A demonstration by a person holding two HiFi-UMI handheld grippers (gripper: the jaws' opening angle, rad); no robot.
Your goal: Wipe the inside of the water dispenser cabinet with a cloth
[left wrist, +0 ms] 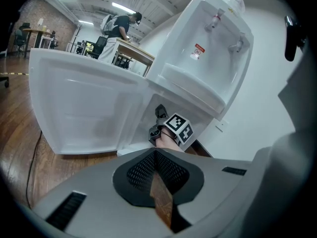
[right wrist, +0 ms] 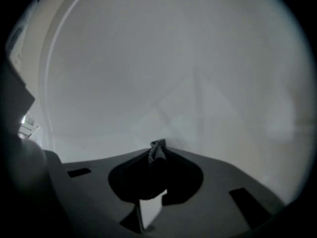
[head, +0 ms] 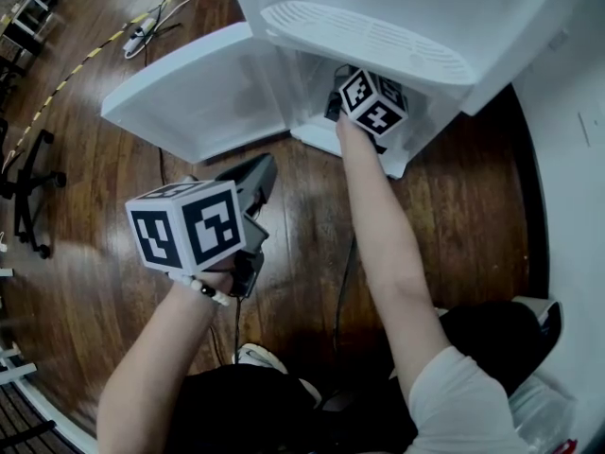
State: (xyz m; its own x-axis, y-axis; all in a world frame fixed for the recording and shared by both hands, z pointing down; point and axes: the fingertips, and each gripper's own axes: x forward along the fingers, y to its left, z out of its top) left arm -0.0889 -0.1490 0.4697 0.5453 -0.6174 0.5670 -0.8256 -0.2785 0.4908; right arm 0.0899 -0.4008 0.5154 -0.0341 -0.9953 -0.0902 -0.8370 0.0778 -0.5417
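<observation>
**A:** What's biggest here?

**B:** The white dispenser [head: 397, 26], straight ahead of the left gripper [left wrist: 156, 156]. Its door [head: 198, 93] stands open, ahead and to that gripper's left, over the wood floor [head: 454, 206].

**A:** And the left gripper itself?

**B:** It's outside the cabinet [head: 312, 88], jaws pressed together with nothing between them.

**A:** The right one?

**B:** The right gripper [right wrist: 157, 153] is inside the cabinet, under the drip tray [head: 369, 36]. From the head view only its marker cube [head: 373, 102] and the forearm show. Pale inner wall fills everything ahead of it.

**A:** The cloth?

**B:** A small grey tuft of cloth [right wrist: 158, 146] sits at the very tips of the right jaws, which are clamped on it. That view is dim. The cloth looks close to the wall, but I can't tell whether it touches.
</observation>
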